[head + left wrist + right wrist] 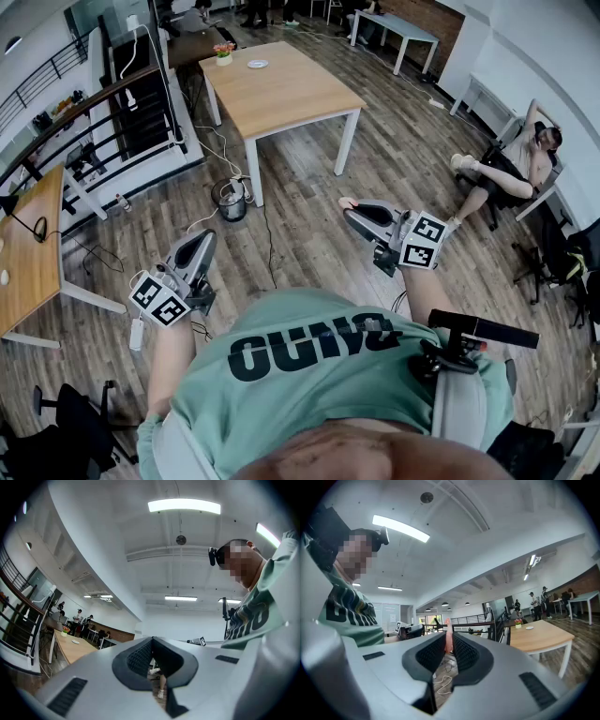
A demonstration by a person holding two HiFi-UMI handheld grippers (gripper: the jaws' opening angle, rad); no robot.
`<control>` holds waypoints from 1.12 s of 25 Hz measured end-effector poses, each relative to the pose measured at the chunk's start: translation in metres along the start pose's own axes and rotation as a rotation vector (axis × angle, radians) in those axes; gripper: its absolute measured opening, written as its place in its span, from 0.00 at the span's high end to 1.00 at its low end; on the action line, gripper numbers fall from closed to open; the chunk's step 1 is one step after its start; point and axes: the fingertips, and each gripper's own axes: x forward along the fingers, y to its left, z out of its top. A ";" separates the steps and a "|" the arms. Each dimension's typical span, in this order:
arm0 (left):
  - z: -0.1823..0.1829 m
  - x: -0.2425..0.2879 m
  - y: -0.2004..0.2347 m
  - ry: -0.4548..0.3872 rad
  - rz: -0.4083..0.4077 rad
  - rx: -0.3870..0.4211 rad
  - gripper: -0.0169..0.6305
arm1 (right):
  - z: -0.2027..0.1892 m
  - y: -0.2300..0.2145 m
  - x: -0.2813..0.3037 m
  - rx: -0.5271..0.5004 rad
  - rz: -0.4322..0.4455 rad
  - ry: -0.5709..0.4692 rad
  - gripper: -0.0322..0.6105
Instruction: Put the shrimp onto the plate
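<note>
From where I stand, the person in the green T-shirt (pixel 309 361) is out on the grey-brown plank floor (pixel 309 244), both tools held in front of the chest. They are well short of the long light-wood bench with white legs (pixel 291 94).

The right claw (pixel 352 214) is squeezed narrow on a small pink shrimp (pixel 348 202). In the right gripper view the shrimp (pixel 448 638) stands upright between the two dark ribbed pads, its tip poking up past them, and the claw points about level across the room. The left claw (pixel 204 236) is drawn together, tips meeting, with nothing in it. It tilts a little upward, so the left gripper view takes in mostly ceiling lights.

The round white plate (pixel 258 64) lies on the far half of the bench, bare on top. A small pot of pink and yellow flowers (pixel 223 53) sits near it at the far left corner, not touching it. The shrimp is up in the air, well apart from the plate.

A round dark bin (pixel 231 200) stands on the floor by the bench's near leg, with white cables trailing beside it. Off to the right, a person leans back in a chair (pixel 520 159) with legs stretched out.
</note>
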 end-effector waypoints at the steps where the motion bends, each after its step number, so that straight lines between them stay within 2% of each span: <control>1: 0.000 0.002 -0.003 0.005 0.000 0.002 0.98 | 0.001 -0.001 -0.002 0.002 0.001 -0.003 0.87; 19: -0.003 -0.006 -0.028 0.041 0.033 0.007 0.98 | -0.001 0.014 -0.009 0.059 0.065 -0.029 0.87; 28: -0.018 0.021 -0.042 0.039 0.011 -0.009 0.98 | 0.002 -0.002 -0.041 0.066 0.042 -0.049 0.87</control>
